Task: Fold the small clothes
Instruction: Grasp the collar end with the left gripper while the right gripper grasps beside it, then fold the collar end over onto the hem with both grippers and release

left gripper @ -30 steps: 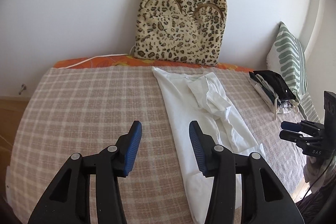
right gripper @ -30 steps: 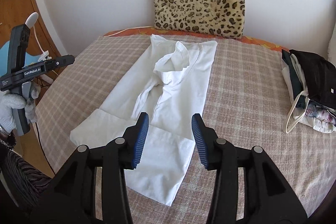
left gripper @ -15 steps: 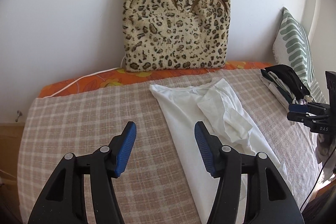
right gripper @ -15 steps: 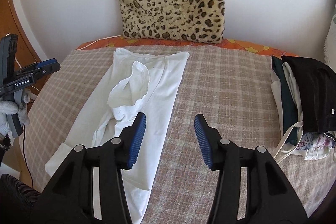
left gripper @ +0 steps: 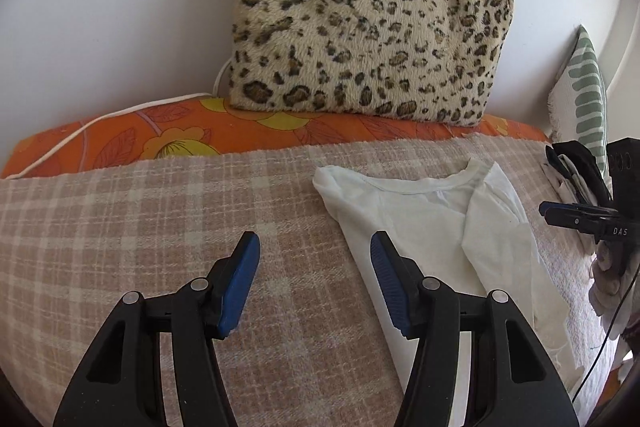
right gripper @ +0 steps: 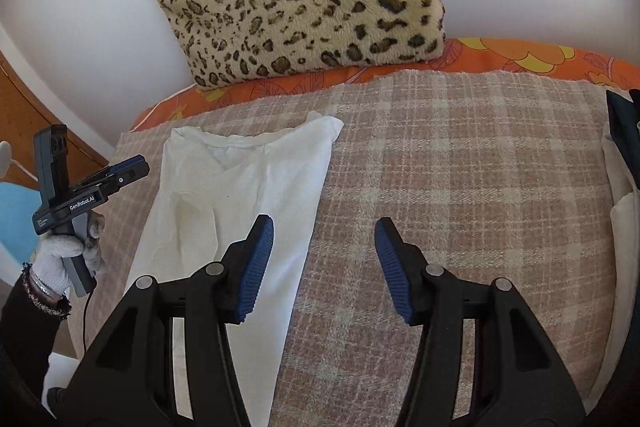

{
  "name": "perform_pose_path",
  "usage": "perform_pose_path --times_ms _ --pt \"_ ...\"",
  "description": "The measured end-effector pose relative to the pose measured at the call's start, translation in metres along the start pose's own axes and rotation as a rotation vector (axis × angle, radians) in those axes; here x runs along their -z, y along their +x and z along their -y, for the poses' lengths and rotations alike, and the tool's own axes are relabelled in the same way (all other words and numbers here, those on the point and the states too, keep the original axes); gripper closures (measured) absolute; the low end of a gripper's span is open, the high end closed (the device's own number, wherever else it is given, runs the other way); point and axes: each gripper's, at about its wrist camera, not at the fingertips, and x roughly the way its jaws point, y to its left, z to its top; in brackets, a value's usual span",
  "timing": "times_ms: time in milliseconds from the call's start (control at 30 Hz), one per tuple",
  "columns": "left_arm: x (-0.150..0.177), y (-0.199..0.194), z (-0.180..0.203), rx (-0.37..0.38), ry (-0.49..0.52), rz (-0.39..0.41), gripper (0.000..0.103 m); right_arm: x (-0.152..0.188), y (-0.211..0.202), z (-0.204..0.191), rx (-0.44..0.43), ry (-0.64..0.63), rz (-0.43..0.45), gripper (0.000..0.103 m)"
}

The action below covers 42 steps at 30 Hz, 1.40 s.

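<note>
A white T-shirt [left gripper: 424,223] lies folded into a long narrow strip on the checked blanket [left gripper: 140,227], collar toward the wall. It also shows in the right wrist view [right gripper: 248,187]. My left gripper [left gripper: 314,267] is open and empty, above the blanket just left of the shirt's left edge. My right gripper [right gripper: 324,259] is open and empty, over the shirt's right edge; its left finger sits above the cloth. The right gripper also shows in the left wrist view [left gripper: 576,219], and the left gripper in the right wrist view [right gripper: 100,187].
A leopard-print cushion [left gripper: 372,15] leans on the white wall behind the shirt, on an orange flowered sheet [left gripper: 180,135]. A pile of dark and light clothes [right gripper: 624,187] lies at the right. A green-striped pillow [left gripper: 584,91] stands at the far right.
Both grippers have moved forward along the shirt toward its collar end and the cushion. Both stay open and empty.
</note>
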Motion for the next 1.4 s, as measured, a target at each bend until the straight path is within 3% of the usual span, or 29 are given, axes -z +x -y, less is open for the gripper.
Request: perform_pose_path --times_ms 300,467,567,633,733,1133,1400 --pt "-0.014 0.042 0.016 0.016 0.058 -0.009 0.049 -0.030 0.038 0.005 -0.093 0.025 -0.020 0.047" --pt "-0.022 0.051 0.026 0.040 0.084 -0.016 0.087 -0.048 0.053 0.002 -0.111 0.037 -0.013 0.049" --pt "-0.025 0.053 0.029 0.044 0.082 -0.013 0.095 -0.055 0.060 -0.002 -0.095 0.049 -0.019 0.064" --pt "-0.026 0.053 0.031 0.046 0.077 -0.007 0.096 -0.059 0.064 -0.005 -0.070 0.049 -0.022 0.086" --pt "-0.028 0.048 0.034 0.053 0.076 0.010 0.098 -0.061 0.060 -0.007 -0.064 0.045 -0.003 0.095" --pt "-0.036 -0.025 0.051 0.112 0.059 0.118 0.099 -0.062 -0.009 -0.042 -0.092 -0.016 0.094 0.097" --pt "-0.015 -0.099 0.083 0.126 0.112 0.178 0.099 -0.032 -0.077 -0.087 -0.095 -0.074 0.145 0.097"
